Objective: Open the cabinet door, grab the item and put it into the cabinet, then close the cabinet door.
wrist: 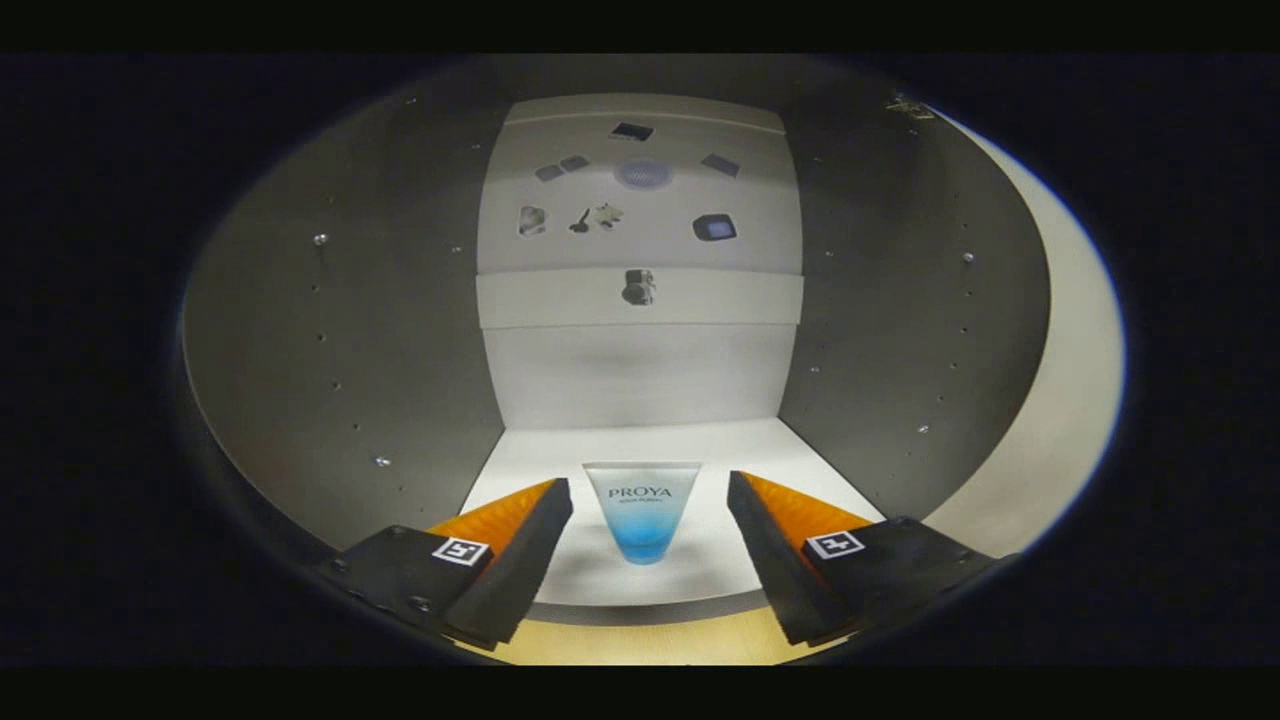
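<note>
Looking into the cabinet point(640, 360), the camera faces a pale back wall point(640, 375) and a pale floor panel point(640, 445) lit from the front, with two darker grey side walls, left point(350, 330) and right point(900, 330), each dotted with rows of small shelf-pin holes and a few metal pins. A pale band point(640, 297) crosses the back wall about halfway up, with one small dark fitting point(638, 287) at its middle. Above it, the top panel point(640, 190) carries several small dark marks or reflections, too small to tell apart. A pale curved edge point(1060, 400) lies beyond the right wall; it may be the open door, though this cannot be told for sure. A strip of yellowish wood point(640, 640) lies below the front edge of the cabinet floor.

One tube point(641, 510) stands on the cabinet floor near its front edge, on its cap with the wide flat end up. It is whitish and translucent at the top, shading to clear blue at the narrow bottom, with printed lettering on the upper part.

The hand-held gripper point(650, 525) has its two fingers spread wide, one on each side of the tube. Neither finger touches it; there is a clear gap on both sides. Each finger carries one square black-and-white marker.
</note>
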Motion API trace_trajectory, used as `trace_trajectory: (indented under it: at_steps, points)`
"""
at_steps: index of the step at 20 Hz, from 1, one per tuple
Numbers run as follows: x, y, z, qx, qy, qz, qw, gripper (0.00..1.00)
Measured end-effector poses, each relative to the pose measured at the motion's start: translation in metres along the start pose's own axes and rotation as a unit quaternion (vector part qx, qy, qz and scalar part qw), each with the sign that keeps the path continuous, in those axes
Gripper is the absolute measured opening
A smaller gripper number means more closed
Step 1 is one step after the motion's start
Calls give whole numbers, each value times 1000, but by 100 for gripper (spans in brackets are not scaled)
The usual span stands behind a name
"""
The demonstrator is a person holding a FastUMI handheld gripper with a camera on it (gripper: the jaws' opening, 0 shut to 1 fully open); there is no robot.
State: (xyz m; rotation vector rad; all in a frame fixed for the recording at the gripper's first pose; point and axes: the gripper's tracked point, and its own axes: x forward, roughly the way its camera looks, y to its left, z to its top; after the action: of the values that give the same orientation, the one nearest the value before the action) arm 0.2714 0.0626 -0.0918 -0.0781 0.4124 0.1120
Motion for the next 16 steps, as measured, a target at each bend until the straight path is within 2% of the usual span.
trace_trajectory:
  at_steps: [7,12,16]
  points:
    - [-112,2,7,9,-65,26,997,99]
    - [-215,-18,-23,26,-93,26,995,99]
    - [-297,-47,-55,26,-110,6,994,99]
